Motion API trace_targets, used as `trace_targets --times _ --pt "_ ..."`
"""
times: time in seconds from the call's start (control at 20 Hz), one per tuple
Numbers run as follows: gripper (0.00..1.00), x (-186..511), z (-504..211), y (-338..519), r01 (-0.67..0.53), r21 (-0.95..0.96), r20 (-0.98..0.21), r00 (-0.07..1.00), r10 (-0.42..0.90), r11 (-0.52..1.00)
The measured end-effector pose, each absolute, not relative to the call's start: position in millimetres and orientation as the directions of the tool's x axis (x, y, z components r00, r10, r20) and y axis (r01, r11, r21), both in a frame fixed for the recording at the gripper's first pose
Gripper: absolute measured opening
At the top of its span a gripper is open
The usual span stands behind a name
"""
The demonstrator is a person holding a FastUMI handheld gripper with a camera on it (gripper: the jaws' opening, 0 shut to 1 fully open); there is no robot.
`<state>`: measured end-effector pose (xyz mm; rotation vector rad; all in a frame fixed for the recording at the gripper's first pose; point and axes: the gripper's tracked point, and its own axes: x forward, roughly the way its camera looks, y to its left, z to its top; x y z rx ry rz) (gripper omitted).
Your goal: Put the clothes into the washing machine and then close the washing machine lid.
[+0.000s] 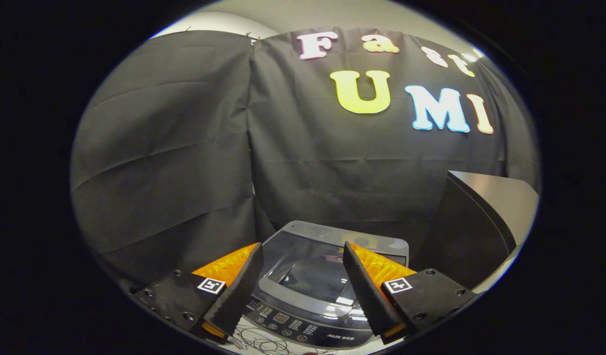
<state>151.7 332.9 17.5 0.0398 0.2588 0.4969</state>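
Note:
A small grey top-loading washing machine (327,236) stands below and ahead of my gripper (303,256). Its dark glass lid (307,276) lies flat and shut over the tub, with a row of buttons on the control panel (298,328) at its near edge. My two fingers are spread wide apart above the lid, one to each side of it, with nothing between them. I see no clothes.
A dark boxy cabinet (480,222) with a slanted top stands right of the machine. Black cloth walls close off the back and left. Thin loose wires (263,342) lie on the pale surface in front of the control panel.

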Motion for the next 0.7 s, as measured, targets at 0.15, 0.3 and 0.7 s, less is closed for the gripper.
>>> trace_targets --times 0.15,0.3,0.7 --pt "1.0 116.3 22.6 294.3 -0.52 0.075 -0.203 0.827 0.524 0.851" --pt "1.0 82.8 29.1 239.7 -0.536 0.05 -0.162 0.828 0.537 0.843" --pt "1.0 23.2 42.6 67.8 -0.474 -0.103 -0.011 0.88 0.475 0.875"
